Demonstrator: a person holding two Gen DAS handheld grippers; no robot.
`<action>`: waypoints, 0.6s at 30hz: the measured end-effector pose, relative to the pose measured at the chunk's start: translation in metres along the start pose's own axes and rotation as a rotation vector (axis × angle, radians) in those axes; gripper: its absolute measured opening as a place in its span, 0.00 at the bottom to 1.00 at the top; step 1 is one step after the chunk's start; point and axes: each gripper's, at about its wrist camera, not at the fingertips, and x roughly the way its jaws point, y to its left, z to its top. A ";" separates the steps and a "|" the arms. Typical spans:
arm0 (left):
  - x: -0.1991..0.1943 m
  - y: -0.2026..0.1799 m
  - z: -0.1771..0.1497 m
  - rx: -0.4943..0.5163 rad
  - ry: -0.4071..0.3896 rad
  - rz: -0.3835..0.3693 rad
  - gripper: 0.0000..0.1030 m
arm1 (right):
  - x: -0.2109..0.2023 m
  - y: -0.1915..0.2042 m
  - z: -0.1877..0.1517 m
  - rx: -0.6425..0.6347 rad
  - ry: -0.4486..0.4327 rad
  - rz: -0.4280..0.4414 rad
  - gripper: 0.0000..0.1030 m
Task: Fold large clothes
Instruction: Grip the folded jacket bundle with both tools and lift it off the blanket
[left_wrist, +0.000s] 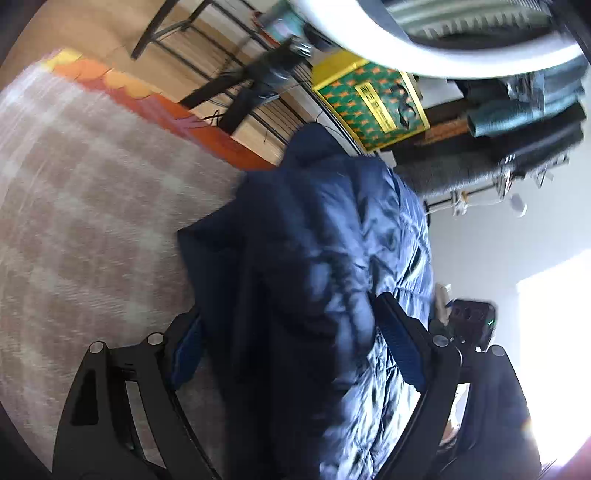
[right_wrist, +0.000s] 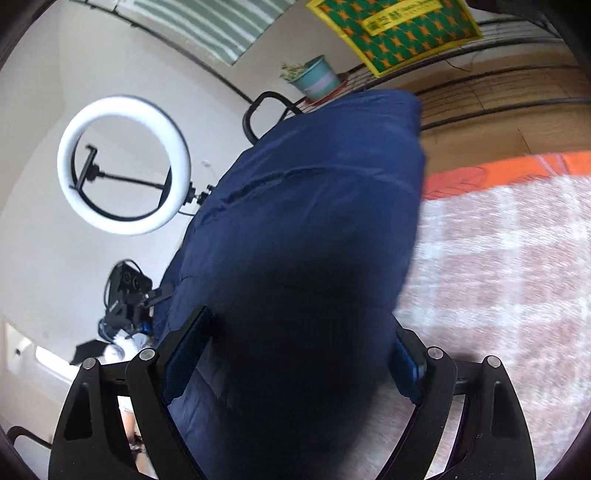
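A large navy quilted jacket (left_wrist: 332, 258) hangs in the air above a pink and white checked rug (left_wrist: 81, 206). My left gripper (left_wrist: 291, 343) is shut on a thick bunch of the jacket, with fabric bulging between its blue pads. My right gripper (right_wrist: 295, 354) is shut on another part of the same jacket (right_wrist: 314, 206), which fills the gap between its fingers and hangs away from the camera. The other gripper shows at the right edge of the left wrist view (left_wrist: 476, 321).
The rug has an orange border (left_wrist: 192, 122). A white ring light (right_wrist: 122, 166) on a stand, a camera (right_wrist: 125, 295), a potted plant (right_wrist: 317, 77) and a yellow and green box (left_wrist: 373, 99) stand around. Black metal frames (left_wrist: 207, 55) stand on the wooden floor.
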 end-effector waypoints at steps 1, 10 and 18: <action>0.002 -0.003 -0.002 0.020 0.001 0.009 0.84 | 0.003 0.002 0.000 -0.012 -0.003 -0.009 0.80; 0.006 -0.028 -0.013 0.089 -0.042 0.109 0.34 | -0.004 -0.004 -0.001 0.034 -0.045 0.002 0.34; -0.007 -0.062 -0.027 0.124 -0.098 0.177 0.20 | -0.022 0.041 0.001 -0.086 -0.067 -0.106 0.20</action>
